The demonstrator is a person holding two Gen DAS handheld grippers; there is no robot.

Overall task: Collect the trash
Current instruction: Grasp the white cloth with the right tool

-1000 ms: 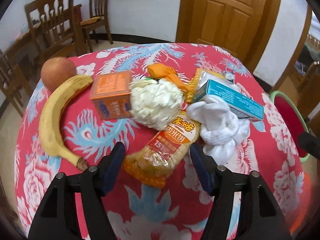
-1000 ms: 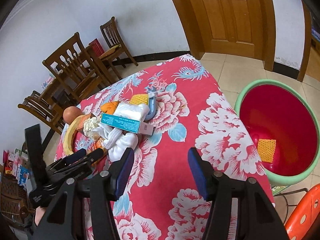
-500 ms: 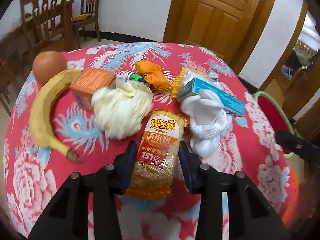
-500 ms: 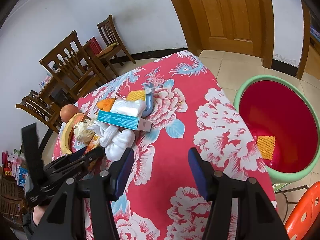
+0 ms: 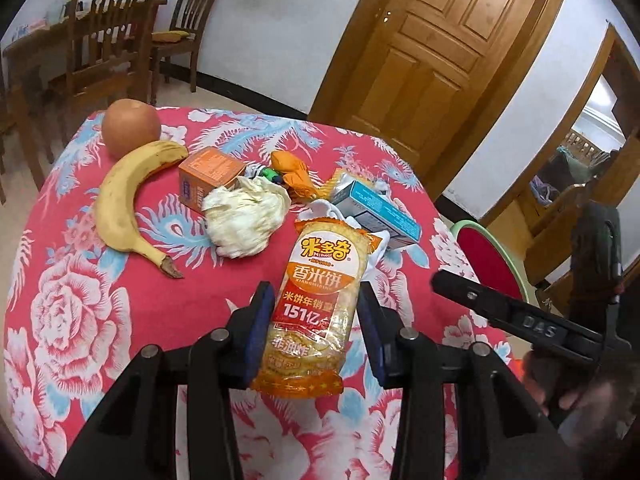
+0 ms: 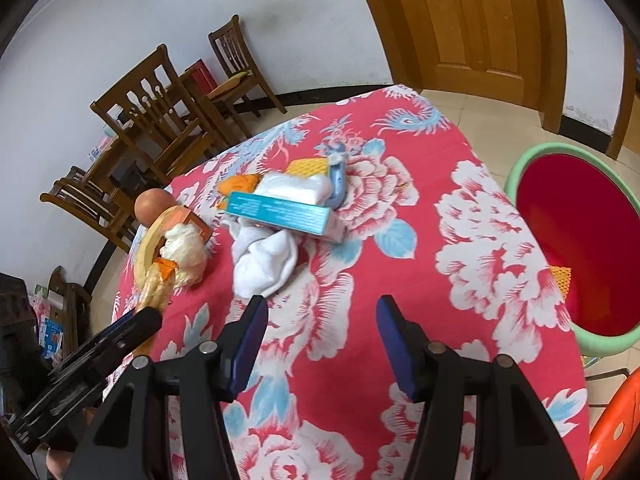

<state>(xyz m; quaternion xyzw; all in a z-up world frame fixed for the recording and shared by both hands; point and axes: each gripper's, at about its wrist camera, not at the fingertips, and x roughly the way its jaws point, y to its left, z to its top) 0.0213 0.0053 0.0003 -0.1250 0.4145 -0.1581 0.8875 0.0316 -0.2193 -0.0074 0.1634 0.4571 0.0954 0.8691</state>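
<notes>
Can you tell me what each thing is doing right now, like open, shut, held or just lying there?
Left gripper: shut on the rice cracker pack.
Rice cracker pack: held, sealed.
Right gripper: open, holding nothing.
Teal box: lying on the white cloth.
White cloth: crumpled.
Banana: unpeeled, lying flat.
Red bin: open, yellow scrap inside.
Door: shut.
</notes>
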